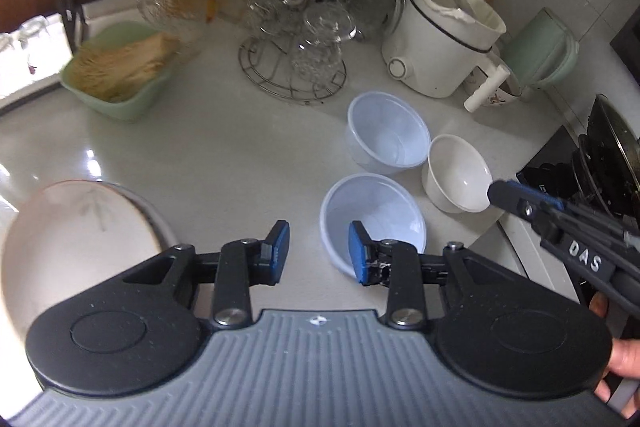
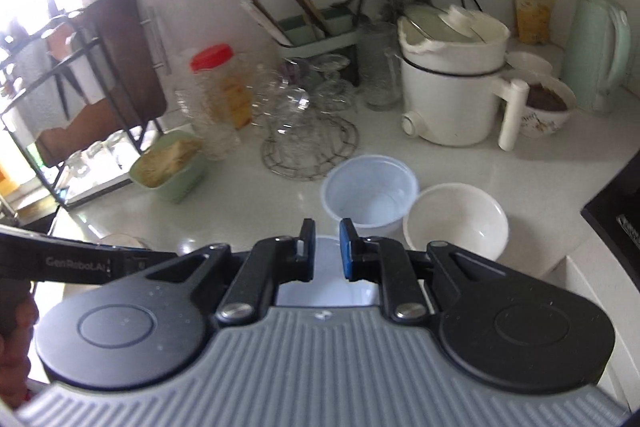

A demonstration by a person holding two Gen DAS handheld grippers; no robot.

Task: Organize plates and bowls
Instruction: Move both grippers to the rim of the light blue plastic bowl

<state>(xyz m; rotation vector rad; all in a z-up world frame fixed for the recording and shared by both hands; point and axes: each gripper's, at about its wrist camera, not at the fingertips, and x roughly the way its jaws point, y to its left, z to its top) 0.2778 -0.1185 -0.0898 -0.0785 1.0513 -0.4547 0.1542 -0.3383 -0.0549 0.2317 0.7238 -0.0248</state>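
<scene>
L gripper parted, empty, by near bowl; R gripper nearly closed, empty. Hasty nudge could tip stacked-close bowls.

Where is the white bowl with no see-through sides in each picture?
Left wrist view: the white ceramic bowl sits right of centre, beside the two translucent plastic bowls.
Right wrist view: the white ceramic bowl sits right of centre, just past the fingers.
Shared landmark: the white electric cooking pot behind it.

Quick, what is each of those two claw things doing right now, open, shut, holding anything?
Left gripper: open, holding nothing, one finger in front of the nearest blue bowl.
Right gripper: nearly shut, a narrow gap between the pads, holding nothing.
</scene>
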